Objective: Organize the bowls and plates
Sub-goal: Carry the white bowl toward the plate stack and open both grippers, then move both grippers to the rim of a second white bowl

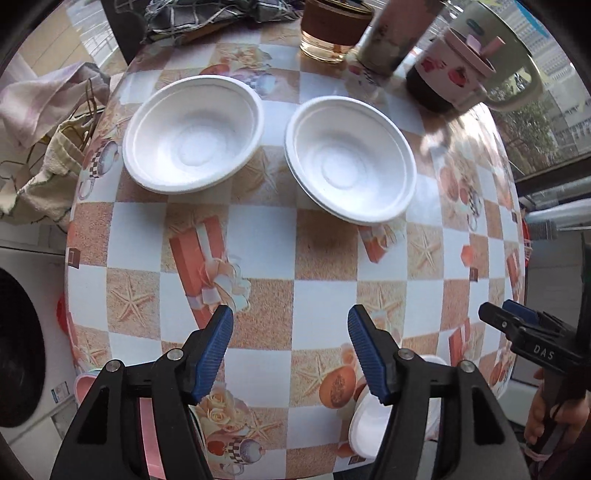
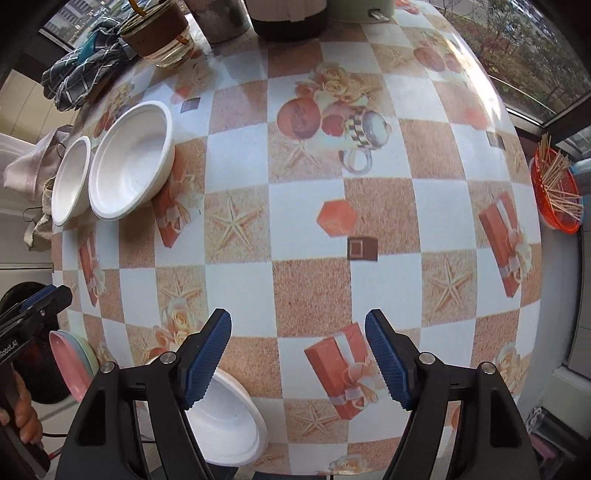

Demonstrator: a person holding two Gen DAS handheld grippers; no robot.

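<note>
Two white foam bowls stand side by side on the patterned table: the left bowl and the right bowl; both show at the left of the right wrist view. A third white bowl sits at the table's near edge, also low in the left wrist view. Pink and green plates are stacked at the near left edge. My left gripper is open and empty above the table. My right gripper is open and empty; it shows at the right of the left wrist view.
At the table's far edge stand a glass cup, a tall tin, a flowered mug and a kettle. A checked cloth lies at the far left. An orange basket of sticks is off the table's right side.
</note>
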